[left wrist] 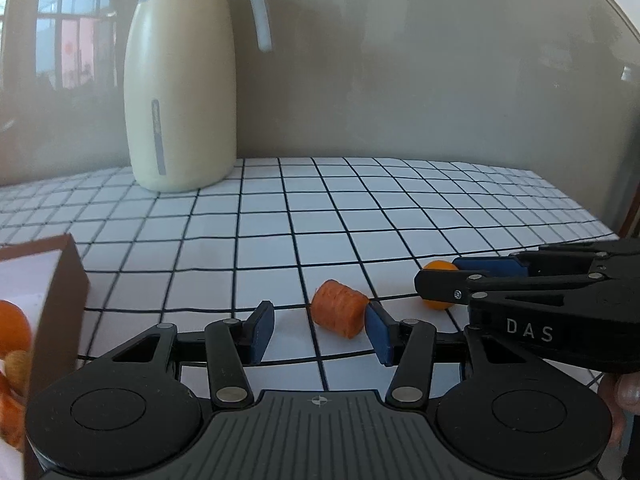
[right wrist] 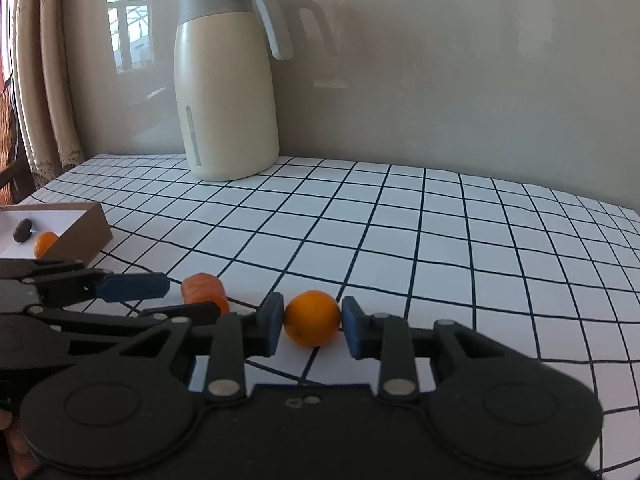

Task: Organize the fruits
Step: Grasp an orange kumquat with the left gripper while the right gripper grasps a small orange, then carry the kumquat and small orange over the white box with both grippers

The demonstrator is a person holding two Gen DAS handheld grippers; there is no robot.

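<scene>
A carrot chunk (left wrist: 339, 313) lies on the checked tablecloth between my left gripper's (left wrist: 320, 330) open fingers, close to the right pad (left wrist: 378, 334). It also shows in the right wrist view (right wrist: 204, 294), with my left gripper (right wrist: 176, 298) around it. My right gripper (right wrist: 312, 324) has both pads against a small orange (right wrist: 312, 318) that rests on the cloth. In the left wrist view the orange (left wrist: 438, 284) is half hidden behind the right gripper (left wrist: 452, 280). A brown box (right wrist: 86, 232) at the left holds an orange (right wrist: 45, 242) and a dark fruit (right wrist: 22, 229).
A tall cream jug (right wrist: 226, 92) with a grey lid and handle stands at the back by the wall. The brown box's near corner (left wrist: 60, 300) is close to my left gripper. Curtains (right wrist: 48, 80) hang at the far left. The checked cloth (right wrist: 460, 248) stretches right.
</scene>
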